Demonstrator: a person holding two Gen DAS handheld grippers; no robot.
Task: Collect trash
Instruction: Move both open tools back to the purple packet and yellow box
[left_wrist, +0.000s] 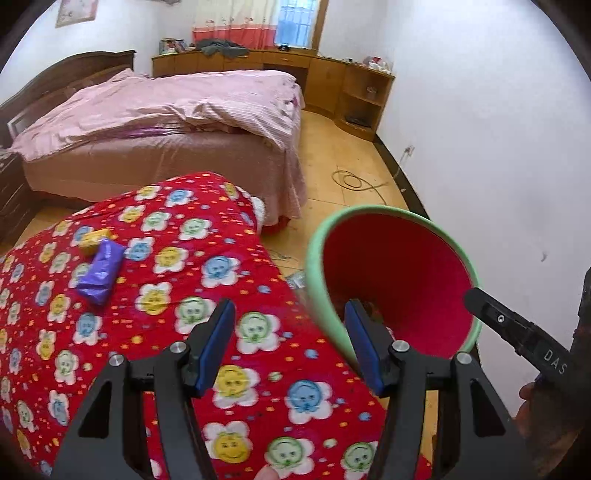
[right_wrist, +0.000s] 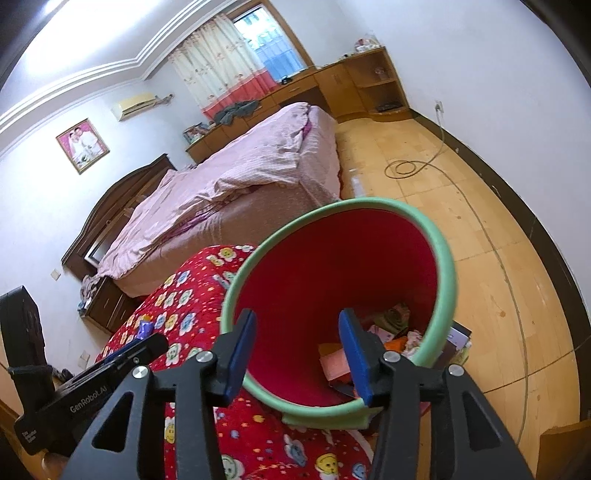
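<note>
Surveying from left to right, you had the following before you.

Dark cabinet (left_wrist: 11, 188): stood at the far left edge of the left wrist view, beside the bed.
Yellow packet (left_wrist: 94, 240): lay on the red quilt (left_wrist: 229, 332), touching the purple packet at its near end.
Purple packet (left_wrist: 101, 271): lay flat on the same quilt, well apart from your left gripper and up-left of it.
Pink bed (left_wrist: 166, 122): stood behind the quilt, its cover rumpled.
Left gripper (left_wrist: 291, 343): your jaws stood moderately wide with nothing between the blue pads; one finger (left_wrist: 216, 343) showed over the quilt, the other over the bin's green rim.
Red bin (left_wrist: 399, 277): stood just beside the quilt's right edge, its mouth tilted towards you. In the right wrist view the bin (right_wrist: 332, 266) held mixed trash (right_wrist: 395, 325) at its bottom: pink, orange and patterned scraps.
Right gripper (right_wrist: 297, 350): your jaws stood apart over the bin's mouth, the pads pressing on nothing. One finger hung outside the near rim, the other inside it. Whether any scrap below it had touched the pads, I could not tell.
Right gripper seen from the left wrist (left_wrist: 517, 328): only a black finger showed at the right edge, beside the bin's rim.
Coiled cable (right_wrist: 406, 168): lay on the wooden floor (right_wrist: 480, 221) beyond the bin.
</note>
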